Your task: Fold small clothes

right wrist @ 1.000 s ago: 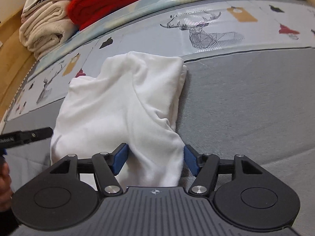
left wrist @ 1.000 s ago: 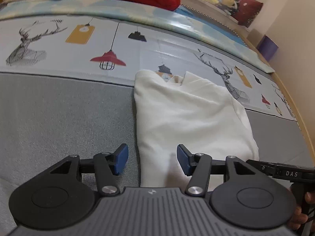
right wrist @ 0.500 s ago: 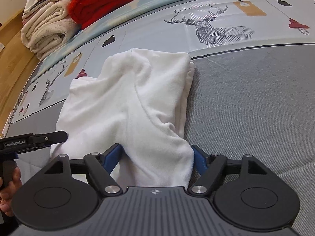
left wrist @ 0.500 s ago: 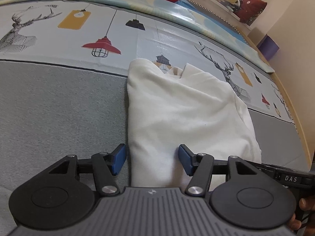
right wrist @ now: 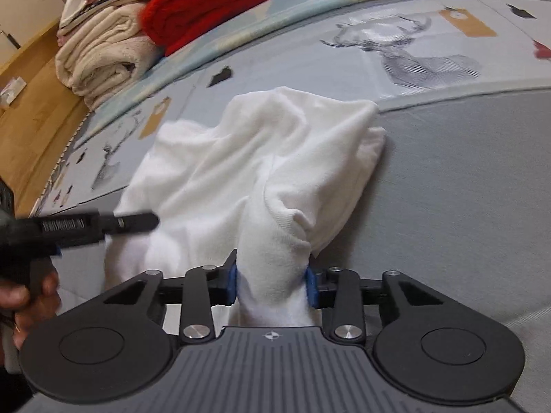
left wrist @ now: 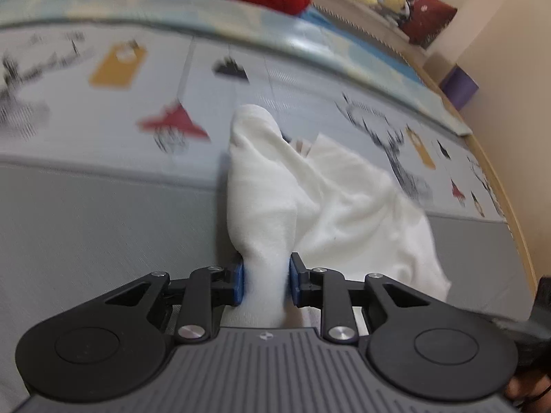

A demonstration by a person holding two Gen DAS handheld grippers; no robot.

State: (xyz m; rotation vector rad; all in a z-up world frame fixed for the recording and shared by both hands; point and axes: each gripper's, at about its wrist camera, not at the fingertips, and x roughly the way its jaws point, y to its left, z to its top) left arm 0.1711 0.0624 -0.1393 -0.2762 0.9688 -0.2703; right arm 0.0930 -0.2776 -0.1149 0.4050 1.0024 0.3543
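Both tools, left tool (left wrist: pixel 266 283) and right tool (right wrist: pixel 271 287), have just closed, pinching the soft white cotton garment's (right wrist: pixel 261 172) near corners, seemingly to fold it away.

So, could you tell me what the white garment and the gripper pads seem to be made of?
The white garment looks like soft matte cotton knit, perhaps fleece: it bunches into rounded folds with fuzzy edges. The blue pads of the left gripper look like matte rubber or foam, though blur leaves that open.

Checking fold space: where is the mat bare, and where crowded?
Bare grey mat lies right of the white garment, and more on its other side. Crowded: far edge with red knit and cream towels.
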